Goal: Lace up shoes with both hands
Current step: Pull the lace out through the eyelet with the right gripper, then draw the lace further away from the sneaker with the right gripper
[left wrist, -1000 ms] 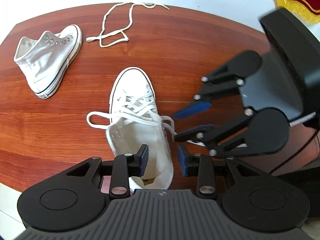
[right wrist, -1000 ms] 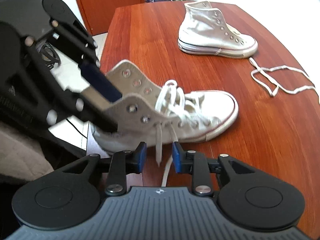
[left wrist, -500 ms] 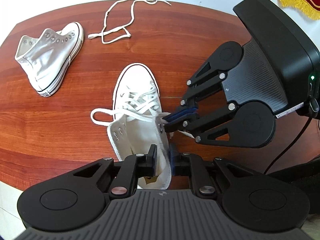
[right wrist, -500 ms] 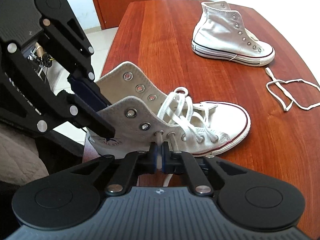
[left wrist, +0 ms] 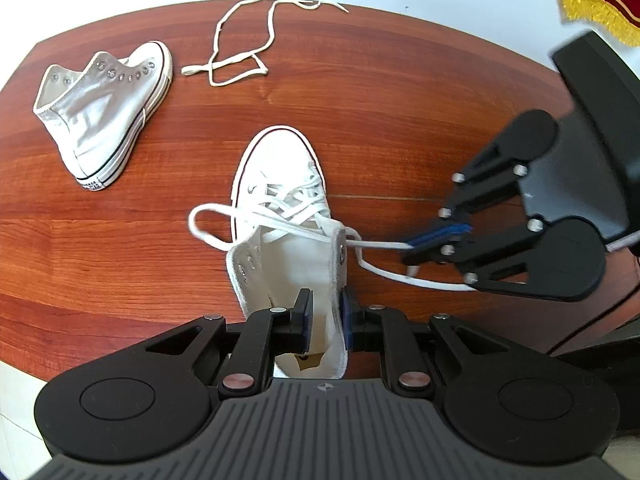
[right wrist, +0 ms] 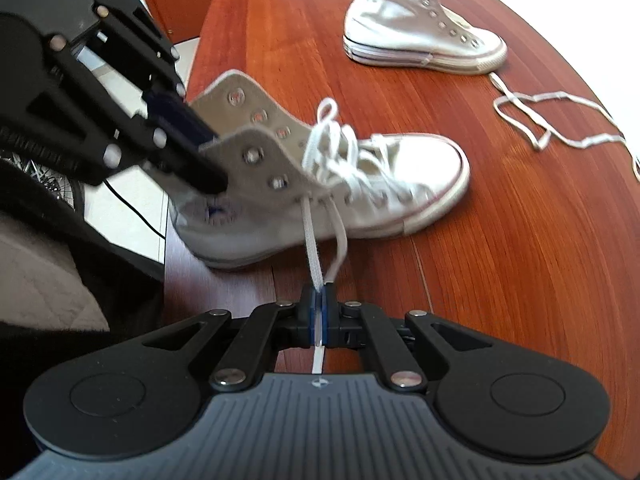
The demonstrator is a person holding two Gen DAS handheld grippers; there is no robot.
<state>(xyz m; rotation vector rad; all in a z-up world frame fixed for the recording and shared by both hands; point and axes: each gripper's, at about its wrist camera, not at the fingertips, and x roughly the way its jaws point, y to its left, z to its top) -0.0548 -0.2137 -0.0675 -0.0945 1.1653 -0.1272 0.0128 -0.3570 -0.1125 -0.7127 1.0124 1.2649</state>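
With our left gripper [left wrist: 325, 322] clenched on the white canvas high-top shoe's [left wrist: 280, 200] collar near the table's [left wrist: 400, 120] edge, our right gripper [right wrist: 319, 314], clamping the flat white lace [right wrist: 311, 240], should pull straight and evenly.

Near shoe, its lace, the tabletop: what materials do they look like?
Near shoe: looks like white canvas, matte woven upper, shiny metal eyelets, smooth rubber-like toe cap and sole band.
Lace: flat woven white cord, probably cotton or polyester; it bends softly.
Tabletop: reddish wood or wood veneer, visible grain, semi-gloss finish with window glare.
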